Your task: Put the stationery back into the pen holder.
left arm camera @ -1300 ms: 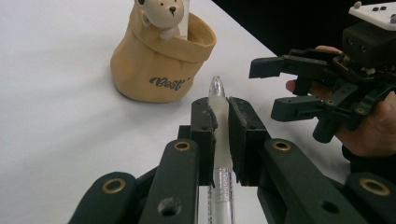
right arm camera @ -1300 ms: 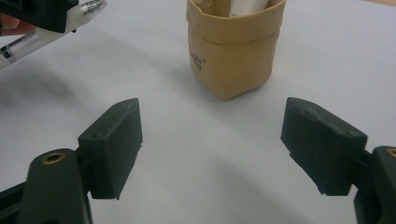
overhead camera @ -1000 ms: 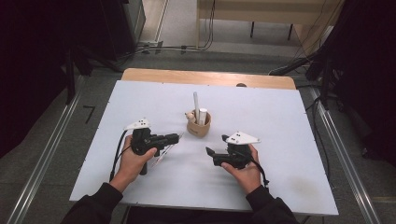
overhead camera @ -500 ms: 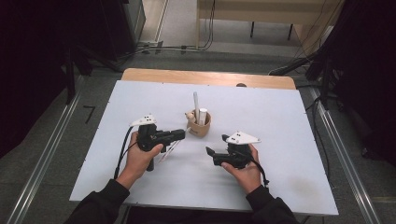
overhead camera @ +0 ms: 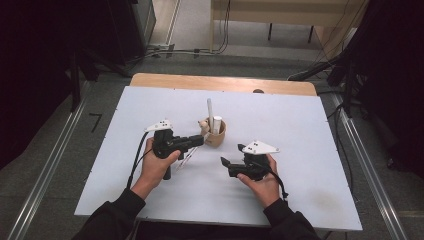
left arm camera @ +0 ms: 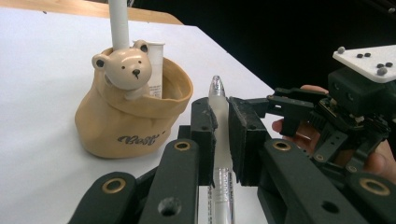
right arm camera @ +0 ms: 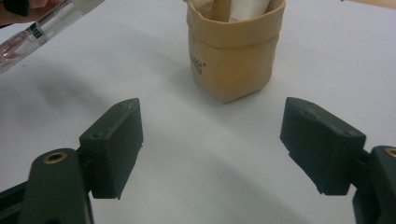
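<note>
The left gripper (left arm camera: 222, 116) is clenched on a clear pen (left arm camera: 220, 140), which runs up the middle of the left gripper view between the two jaws, its tip poking out above them. Just left of it in that view stands a tan bear pot (left arm camera: 130, 116) on the white table (left arm camera: 42, 70). In the high view the pen (overhead camera: 186, 158) slants below the left gripper (overhead camera: 200, 140), left of centre, beside the pot (overhead camera: 215, 136). The right gripper (right arm camera: 212, 140) is released, its jaws wide apart over bare table, the pot (right arm camera: 233, 51) at the top centre of its view.
</note>
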The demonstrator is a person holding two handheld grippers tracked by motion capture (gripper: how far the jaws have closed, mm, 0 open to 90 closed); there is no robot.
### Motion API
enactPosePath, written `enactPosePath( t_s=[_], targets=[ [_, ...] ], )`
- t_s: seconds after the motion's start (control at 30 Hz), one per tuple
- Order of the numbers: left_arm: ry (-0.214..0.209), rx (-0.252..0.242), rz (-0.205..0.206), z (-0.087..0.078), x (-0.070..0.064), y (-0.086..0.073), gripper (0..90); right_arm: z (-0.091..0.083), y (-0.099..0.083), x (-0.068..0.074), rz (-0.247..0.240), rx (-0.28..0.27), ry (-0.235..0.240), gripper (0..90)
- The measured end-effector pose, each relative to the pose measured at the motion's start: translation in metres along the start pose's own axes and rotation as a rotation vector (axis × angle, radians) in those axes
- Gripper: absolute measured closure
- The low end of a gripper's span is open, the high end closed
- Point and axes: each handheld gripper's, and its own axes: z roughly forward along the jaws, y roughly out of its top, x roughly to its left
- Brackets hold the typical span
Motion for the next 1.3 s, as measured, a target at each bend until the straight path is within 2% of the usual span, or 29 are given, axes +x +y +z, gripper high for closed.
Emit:
enactPosePath(
  t_s=[0.6, 0.9, 1.13, 1.3],
  targets=[
    [-0.015, -0.005, -0.001, 0.024, -0.004, 0.004, 82.1, -0.001, 0.002, 0.0, 0.005, -0.01, 0.004, 19.6],
    [-0.02, -0.012, -0.002, 0.033, -0.005, 0.005, 82.0, 0.001, 0.004, 0.002, 0.018, -0.018, 0.024, 19.9],
    [-0.026, -0.008, 0.013, 0.042, -0.009, 0.005, 82.1, 0.001, 0.005, 0.001, 0.023, -0.022, 0.027, 20.2],
    [-0.021, -0.002, 0.015, 0.047, -0.01, 0.003, 82.0, 0.002, 0.007, 0.002, 0.042, -0.03, 0.053, 21.4]
  ],
)
